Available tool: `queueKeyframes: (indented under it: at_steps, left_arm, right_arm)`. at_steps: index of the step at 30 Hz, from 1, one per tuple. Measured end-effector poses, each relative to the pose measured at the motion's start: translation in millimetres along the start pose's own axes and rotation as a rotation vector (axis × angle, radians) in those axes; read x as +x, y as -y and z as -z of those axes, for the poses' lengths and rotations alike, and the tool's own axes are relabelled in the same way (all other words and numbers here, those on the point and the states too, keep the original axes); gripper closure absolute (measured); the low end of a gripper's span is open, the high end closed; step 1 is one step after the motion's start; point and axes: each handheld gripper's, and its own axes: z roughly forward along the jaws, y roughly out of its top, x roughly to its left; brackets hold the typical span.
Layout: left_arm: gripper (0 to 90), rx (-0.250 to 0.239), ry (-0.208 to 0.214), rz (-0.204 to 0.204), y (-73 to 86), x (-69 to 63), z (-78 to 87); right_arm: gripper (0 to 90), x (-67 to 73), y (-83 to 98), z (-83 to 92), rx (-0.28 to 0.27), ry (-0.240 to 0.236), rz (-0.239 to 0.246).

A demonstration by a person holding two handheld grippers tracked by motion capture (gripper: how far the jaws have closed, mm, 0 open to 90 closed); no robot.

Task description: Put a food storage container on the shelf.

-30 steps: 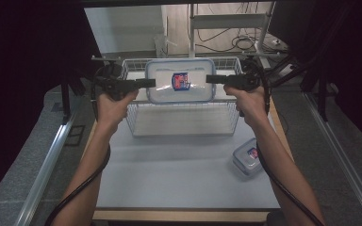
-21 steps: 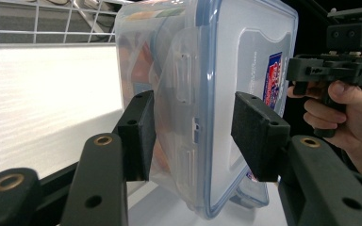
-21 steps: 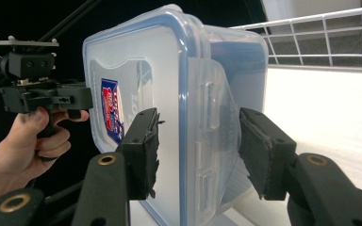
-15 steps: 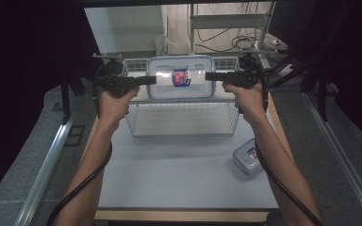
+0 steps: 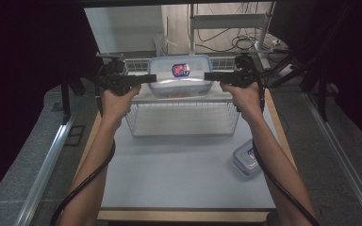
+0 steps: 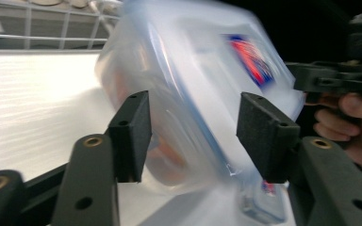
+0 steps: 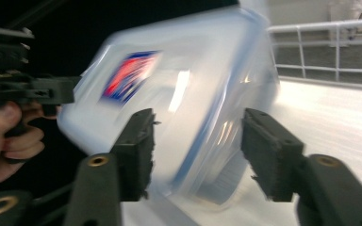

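Pale grey and smooth, the rectangular table top (image 5: pixel 179 165) has a light wooden strip along its near edge, with dark curtains to either side and a bay of loose cables beyond the far edge. At the far edge stands a white wire rack (image 5: pixel 184 117), a box of thin welded rods on a regular grid. On the flat top of it I find the clear plastic container (image 5: pixel 181 77): rectangular, with rounded corners, glossy translucent walls, a bluish seal line round the lid and a red-and-blue label on top; something orange shows faintly through the wall in the left gripper view. My left gripper (image 5: pixel 143 79) reaches it from the left end and my right gripper (image 5: pixel 212 75) from the right end, both held level. The jaws are matte black, with blocky rectangular pads of fine rough texture. Both pairs of jaws have just been opening; the container end lies between each pair, blurred, and in both gripper views the pads (image 6: pixel 131 134) stand off its walls with gaps visible, so I record both grips as released. A second, smaller lidded plastic container (image 5: pixel 247 157) of like make sits at the right edge of the table, well apart from the rack.
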Motion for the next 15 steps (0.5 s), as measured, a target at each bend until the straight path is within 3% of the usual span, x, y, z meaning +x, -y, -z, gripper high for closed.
queueKeyframes:
  at_steps: [3,6,10,13,15]
  left_arm:
    - [42.6,-0.008,-0.008,-0.013,0.1,-0.3,-1.4]
    - [41.4,-0.015,-0.032,-0.064,0.6,-5.1,1.2]
    - [42.3,-0.061,-0.025,-0.127,4.6,-15.1,12.7]
    - [50.1,-0.066,-0.053,-0.205,13.3,-22.9,20.5]
    - [57.4,-0.065,-0.061,-0.233,20.4,-24.7,23.4]
  right_arm:
    - [43.2,-2.8,1.0,-1.1,-0.021,-0.006,-0.015]
    - [44.9,-1.8,1.2,1.0,-0.024,-0.004,-0.001]
    - [45.9,2.2,1.6,8.2,-0.034,0.003,0.038]
    - [49.5,5.0,5.1,15.0,-0.038,-0.010,0.061]
    - [53.9,7.0,9.0,18.1,-0.034,-0.002,0.093]
